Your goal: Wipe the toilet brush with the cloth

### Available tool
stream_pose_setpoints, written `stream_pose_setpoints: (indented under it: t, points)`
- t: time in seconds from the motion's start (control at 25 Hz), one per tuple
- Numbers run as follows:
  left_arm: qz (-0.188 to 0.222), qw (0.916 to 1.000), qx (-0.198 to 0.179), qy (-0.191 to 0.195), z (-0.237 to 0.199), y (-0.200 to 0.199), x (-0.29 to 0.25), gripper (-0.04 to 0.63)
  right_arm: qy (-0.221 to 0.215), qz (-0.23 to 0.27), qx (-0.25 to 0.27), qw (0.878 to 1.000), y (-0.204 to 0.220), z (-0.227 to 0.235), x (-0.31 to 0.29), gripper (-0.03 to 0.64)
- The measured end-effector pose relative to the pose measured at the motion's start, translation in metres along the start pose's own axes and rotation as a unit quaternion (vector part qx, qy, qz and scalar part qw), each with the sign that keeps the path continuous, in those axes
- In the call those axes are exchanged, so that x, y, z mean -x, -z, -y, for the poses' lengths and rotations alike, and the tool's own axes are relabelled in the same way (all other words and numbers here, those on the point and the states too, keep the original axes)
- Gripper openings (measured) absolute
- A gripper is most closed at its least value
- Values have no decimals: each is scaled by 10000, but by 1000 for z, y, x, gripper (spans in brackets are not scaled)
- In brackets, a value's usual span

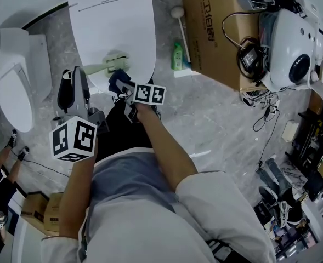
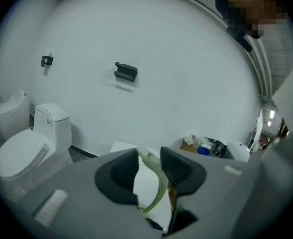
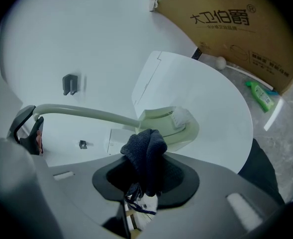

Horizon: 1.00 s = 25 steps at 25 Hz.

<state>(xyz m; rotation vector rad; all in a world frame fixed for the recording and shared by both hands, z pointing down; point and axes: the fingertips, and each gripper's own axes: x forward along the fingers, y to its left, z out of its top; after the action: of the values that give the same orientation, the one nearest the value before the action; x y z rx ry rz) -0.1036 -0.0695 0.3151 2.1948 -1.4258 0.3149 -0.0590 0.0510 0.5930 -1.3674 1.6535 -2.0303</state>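
So the right gripper (image 3: 145, 176) is clamped down on a dark blue terry cloth (image 3: 145, 151). The cloth is bunched up and pokes out past the jaws in a rounded lump, with a few loose threads hanging under them. The top of that lump sits right at the near edge of the head of the pale green plastic toilet brush (image 3: 168, 126). It looks pressed against it, but I can't swear they're actually touching.

The left gripper (image 2: 148, 171) has its jaws closed on the brush's curved handle (image 2: 158, 183), which runs through the narrow gap between the two pads. From there the handle stretches right to the head, so the brush is held up off the floor, roughly level, with white bristles on the far side of the head.

The head of the brush hangs over the near edge of a white closed toilet lid (image 1: 123, 21). From the head view the left gripper is to the left and nearer, and the right one is just right of the brush head. A second white toilet (image 1: 10, 86) stands off to the left. A brown cardboard box (image 1: 210, 37) sits on the right on the grey marbled floor (image 1: 205, 114), with a small green bottle (image 1: 177, 56) just beside it
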Motion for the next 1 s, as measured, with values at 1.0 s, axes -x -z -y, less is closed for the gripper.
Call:
stream_pose_setpoints:
  t: [1.0]
  points:
    - [-20,10000,-52,45,0,0,-6,0,194,838,-954,9917,-27,37,12,104]
